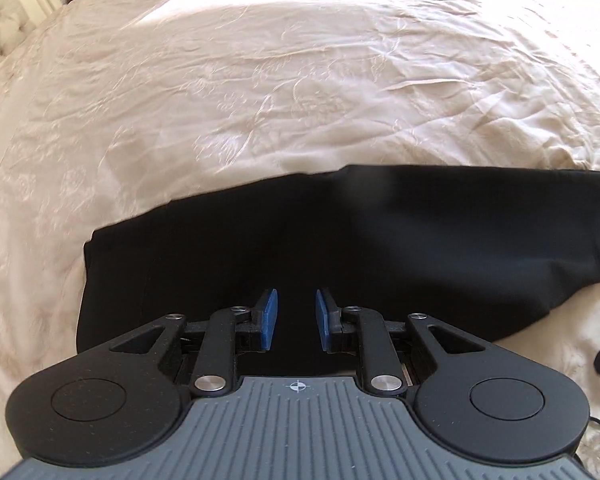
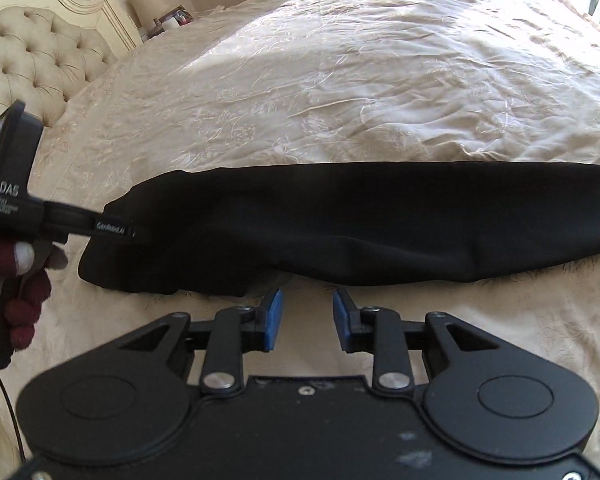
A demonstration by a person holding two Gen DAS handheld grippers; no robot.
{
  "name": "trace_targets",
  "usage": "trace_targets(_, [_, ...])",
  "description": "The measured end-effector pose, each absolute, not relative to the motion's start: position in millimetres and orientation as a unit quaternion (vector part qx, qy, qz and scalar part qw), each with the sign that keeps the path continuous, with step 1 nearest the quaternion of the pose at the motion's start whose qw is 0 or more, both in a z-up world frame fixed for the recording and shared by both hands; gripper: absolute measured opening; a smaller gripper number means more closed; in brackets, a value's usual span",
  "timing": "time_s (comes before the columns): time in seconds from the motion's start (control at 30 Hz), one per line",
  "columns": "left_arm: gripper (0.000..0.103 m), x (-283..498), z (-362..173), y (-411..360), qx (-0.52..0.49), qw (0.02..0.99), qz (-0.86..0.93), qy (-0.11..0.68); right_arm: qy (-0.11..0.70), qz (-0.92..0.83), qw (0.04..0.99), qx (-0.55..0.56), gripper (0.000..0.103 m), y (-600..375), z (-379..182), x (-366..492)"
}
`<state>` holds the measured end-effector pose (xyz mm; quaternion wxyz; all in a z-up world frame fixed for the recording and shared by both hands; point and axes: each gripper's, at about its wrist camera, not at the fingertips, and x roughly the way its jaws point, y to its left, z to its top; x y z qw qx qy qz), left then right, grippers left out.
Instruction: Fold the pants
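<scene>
Over at the far left of the right wrist view, a gloved hand (image 2: 24, 280) holds the left gripper (image 2: 140, 236), whose tip reaches onto the left end of the black pants (image 2: 340, 220). These lie as a long, already doubled strip across the cream bedspread (image 2: 340, 80), with the tufted headboard (image 2: 32, 52) behind. From its own camera, the left gripper (image 1: 297, 314) hangs steeply over that end of the pants (image 1: 260, 240), blue pads parted by a narrow gap with dark cloth showing behind it; whether a fold is pinched there or the pads merely hover I cannot tell. Further right, the right gripper (image 2: 307, 316) stands released, its jaws apart with nothing between them, over bare bedspread just beside the near edge of the strip, about midway along it. The step in hand looks like taking hold for the next fold, bringing one end of the strip over the other. To do it well, both grippers should bite through every layer at the same end, one at each corner, so the layers do not slip apart. The cloth should then be lifted only a little and carried level, with the edges set flush before letting go. The right gripper would need to move forward onto the cloth first.
</scene>
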<state>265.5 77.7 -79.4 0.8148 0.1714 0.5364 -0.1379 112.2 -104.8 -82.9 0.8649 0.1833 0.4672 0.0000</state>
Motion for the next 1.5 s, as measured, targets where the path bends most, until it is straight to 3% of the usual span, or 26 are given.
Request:
trace_targets(0.27, [0.021, 321, -129, 76, 0.221, 0.803, -0.156, 0.531, 0.489, -0.033, 0.853, 0.18, 0.033, -67, -95, 135])
trace_targets(0.53, [0.021, 355, -141, 127, 0.191, 0.807, -0.106, 0.549, 0.508, -0.038, 0.843, 0.17, 0.035, -62, -105, 150])
trace_targets(0.9, [0.021, 280, -91, 157, 0.156, 0.827, -0.096, 0.532, 0.522, 0.048, 0.843, 0.121, 0.037, -58, -129, 196])
trace_targets(1.17, [0.021, 215, -109, 127, 0.143, 0.786, -0.178, 0.574, 0.496, 0.038, 0.85, 0.176, 0.035, -85, -127, 238])
trace_targets(1.5, [0.021, 249, -120, 91, 0.131, 0.783, -0.202, 0.573, 0.499, 0.025, 0.84, 0.211, 0.035, -99, -127, 237])
